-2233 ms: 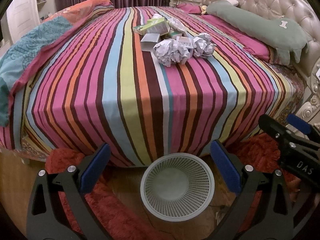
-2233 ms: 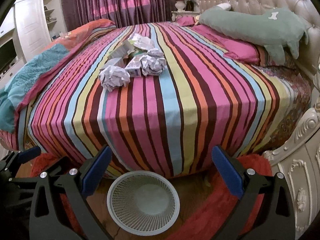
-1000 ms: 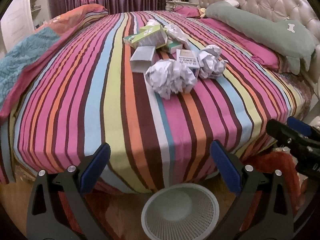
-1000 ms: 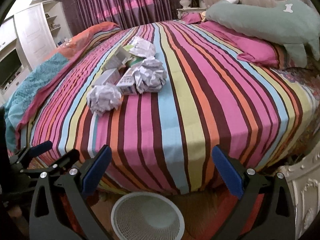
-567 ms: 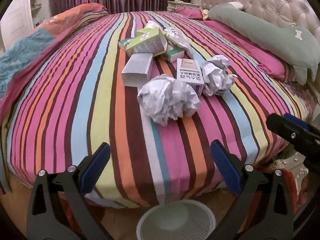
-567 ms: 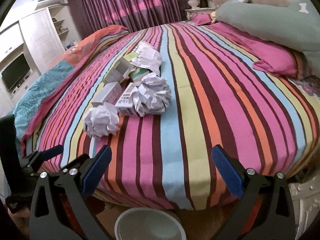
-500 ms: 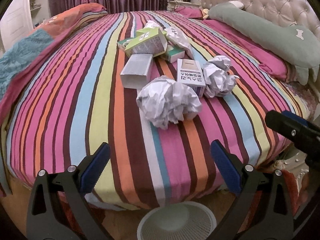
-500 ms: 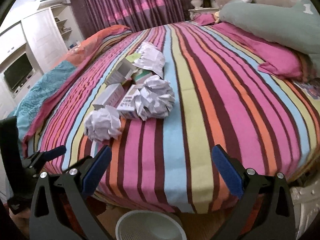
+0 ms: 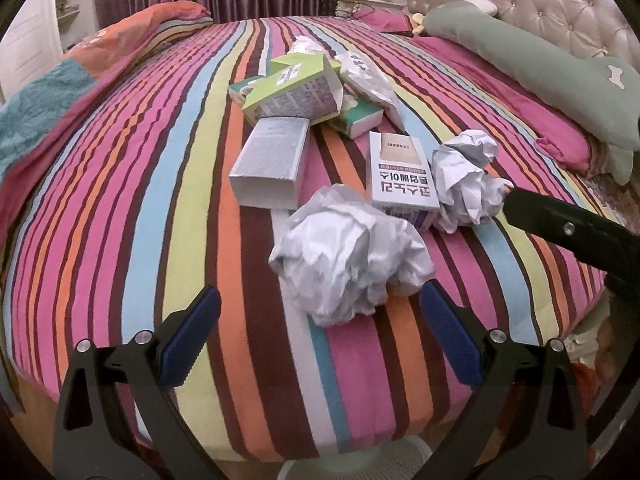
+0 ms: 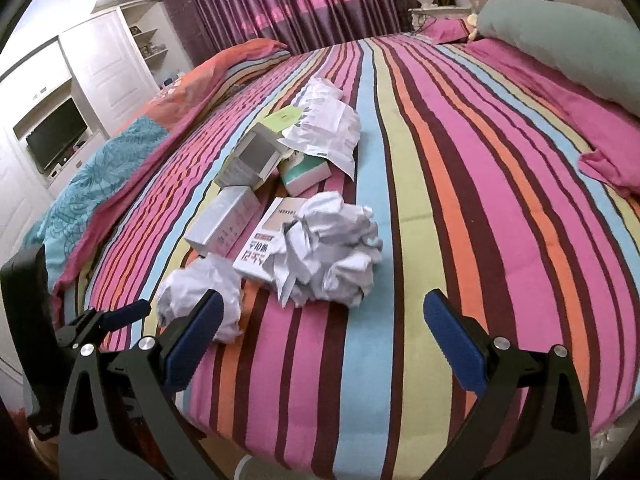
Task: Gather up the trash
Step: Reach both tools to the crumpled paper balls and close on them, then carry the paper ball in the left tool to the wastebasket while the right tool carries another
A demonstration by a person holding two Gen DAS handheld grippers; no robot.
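Note:
Trash lies piled on the striped bed (image 9: 120,200). The nearest piece, a crumpled paper ball (image 9: 348,264), sits just ahead of my open, empty left gripper (image 9: 318,320), roughly between its fingertips. Behind it are a printed white box (image 9: 400,176), a second paper ball (image 9: 466,184), a grey box (image 9: 268,168), a green box (image 9: 296,92) and a white bag (image 9: 364,76). My right gripper (image 10: 320,320) is open and empty, facing the second paper ball (image 10: 332,252). The first ball (image 10: 200,296) is partly hidden behind its left finger.
The rim of a white mesh basket (image 9: 360,468) shows on the floor below the bed edge. A green pillow (image 9: 540,72) and tufted headboard (image 9: 540,4) lie to the right. A teal blanket (image 10: 92,184), wardrobe and TV (image 10: 56,136) are on the left.
Both grippers have moved forward and up over the bed edge toward the trash pile. The pile looks larger and the basket has slid almost out of view at the bottom.

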